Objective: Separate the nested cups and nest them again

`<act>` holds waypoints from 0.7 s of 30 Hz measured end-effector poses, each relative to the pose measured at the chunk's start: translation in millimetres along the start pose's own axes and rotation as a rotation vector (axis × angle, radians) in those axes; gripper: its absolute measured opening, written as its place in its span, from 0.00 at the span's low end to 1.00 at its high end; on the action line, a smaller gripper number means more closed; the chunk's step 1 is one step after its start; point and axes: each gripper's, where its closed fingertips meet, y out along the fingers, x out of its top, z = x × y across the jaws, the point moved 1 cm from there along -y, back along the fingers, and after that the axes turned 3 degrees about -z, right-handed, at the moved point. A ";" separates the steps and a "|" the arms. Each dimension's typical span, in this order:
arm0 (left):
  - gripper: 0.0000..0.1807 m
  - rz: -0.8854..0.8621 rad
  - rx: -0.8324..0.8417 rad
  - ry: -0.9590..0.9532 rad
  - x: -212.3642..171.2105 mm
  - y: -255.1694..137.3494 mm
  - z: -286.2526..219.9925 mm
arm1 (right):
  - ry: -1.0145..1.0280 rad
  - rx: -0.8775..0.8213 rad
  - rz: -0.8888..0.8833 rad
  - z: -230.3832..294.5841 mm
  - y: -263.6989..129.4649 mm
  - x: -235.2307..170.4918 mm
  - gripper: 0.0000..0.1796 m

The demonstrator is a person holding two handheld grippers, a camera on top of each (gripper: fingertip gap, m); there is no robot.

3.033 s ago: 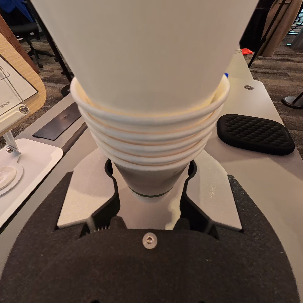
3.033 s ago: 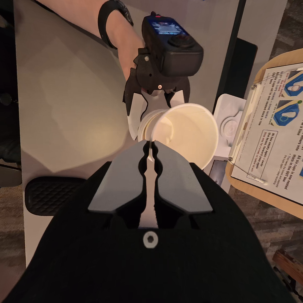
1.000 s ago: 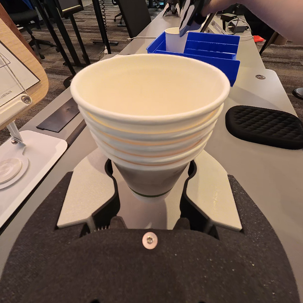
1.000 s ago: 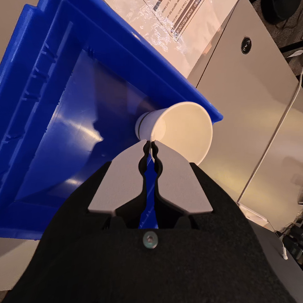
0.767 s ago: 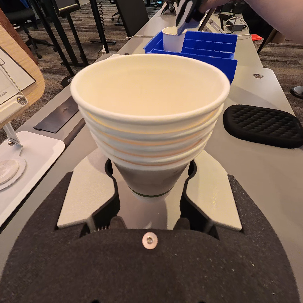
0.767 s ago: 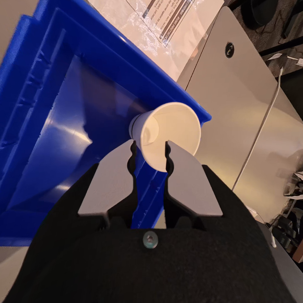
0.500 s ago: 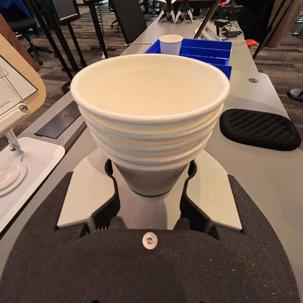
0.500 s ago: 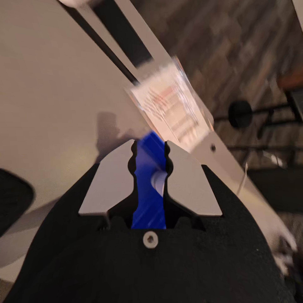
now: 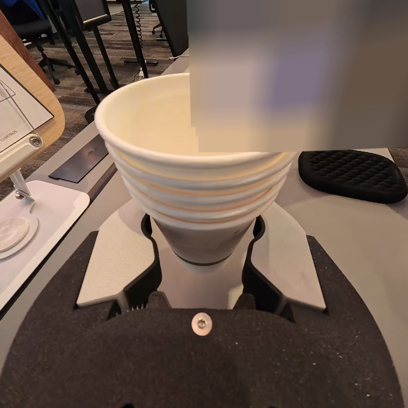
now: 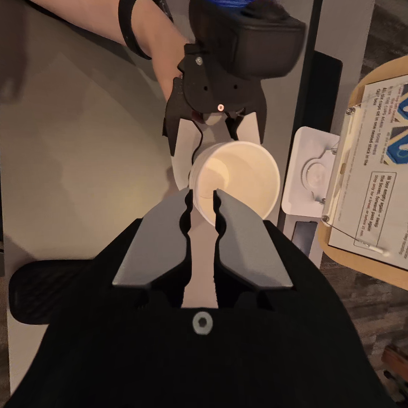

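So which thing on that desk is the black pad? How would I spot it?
Start at the grey desk and find the stack of white paper cups in the middle. The black pad lies flat just right of it: low, rounded and dimpled all over, unlike the smooth white cups.

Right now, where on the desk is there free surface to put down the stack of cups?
Bare grey desk lies between the cup stack and the black wrist pad, toward the left gripper's right side. The other side is crowded: the white stand base and the dark strip border it.
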 end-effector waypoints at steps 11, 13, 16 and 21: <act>0.50 -0.012 0.006 0.000 3.1 -3.3 2.1 | 0.024 0.043 0.068 0.6 15.6 -5.3 0.05; 0.50 -0.007 0.004 -0.001 2.0 -2.0 1.3 | 0.025 0.052 0.071 1.2 16.3 -7.0 0.04; 0.50 -0.008 -0.001 -0.002 1.9 -1.6 0.6 | 0.028 0.072 0.064 3.6 16.1 -7.3 0.02; 0.50 -0.011 -0.007 -0.004 2.5 -1.5 -0.4 | 0.024 0.076 0.064 4.3 15.1 -6.0 0.02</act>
